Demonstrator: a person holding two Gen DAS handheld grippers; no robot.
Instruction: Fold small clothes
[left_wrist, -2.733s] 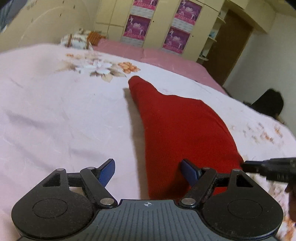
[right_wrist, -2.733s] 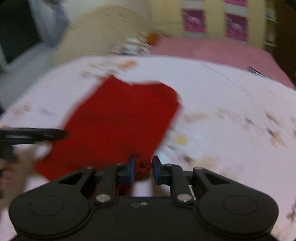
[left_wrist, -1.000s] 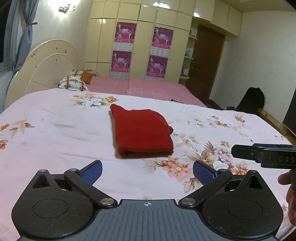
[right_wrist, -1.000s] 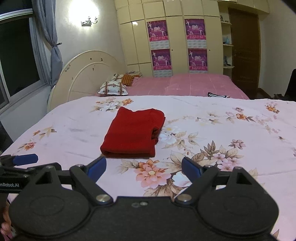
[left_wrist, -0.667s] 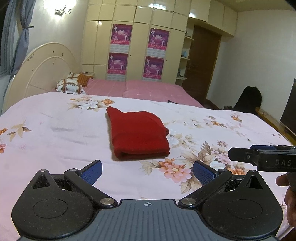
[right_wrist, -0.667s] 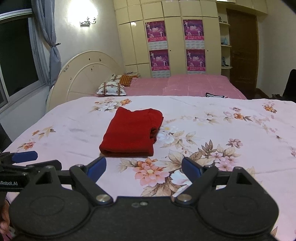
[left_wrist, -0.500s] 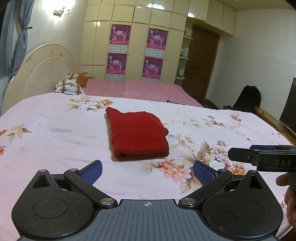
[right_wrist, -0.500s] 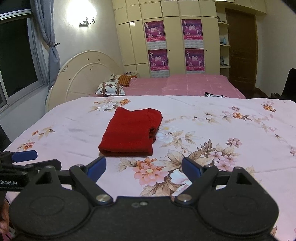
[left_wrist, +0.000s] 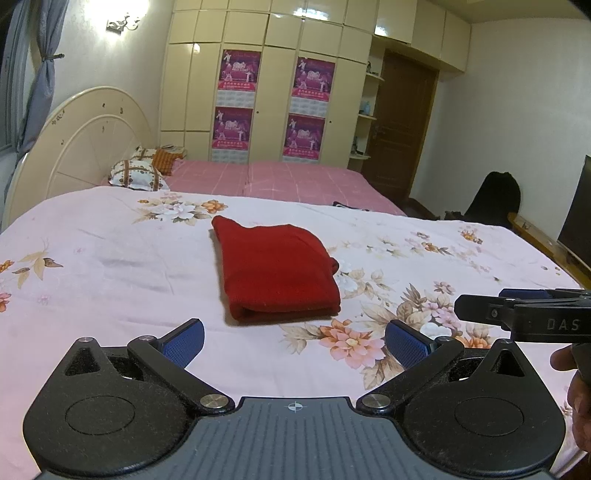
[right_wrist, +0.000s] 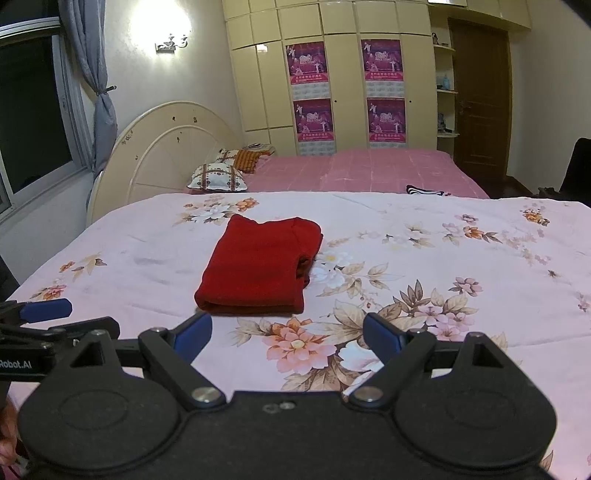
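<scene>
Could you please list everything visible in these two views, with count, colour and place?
Folded garment: one, red, middle of the floral sheet.
Floral sheet: one, pale pink, covering the near bed.
Far bed cover: one, pink, behind.
Pillows: two or more, patterned, by the headboard.
Headboard: one, cream, left.
Posters: four, purple, on the cream wardrobe.
Door: one, brown, right.
Left gripper: black, blue pads, open, empty.
Right gripper: same, open, empty.

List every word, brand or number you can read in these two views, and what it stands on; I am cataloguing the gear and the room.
"DAS": on the black body of the right tongs, cut off at the picture's edge.
"Robot.AI": on the black body of the left tongs, its start cut off.
Posters on the wardrobe doors: print too small to read.
Nothing readable on the red garment.
</scene>
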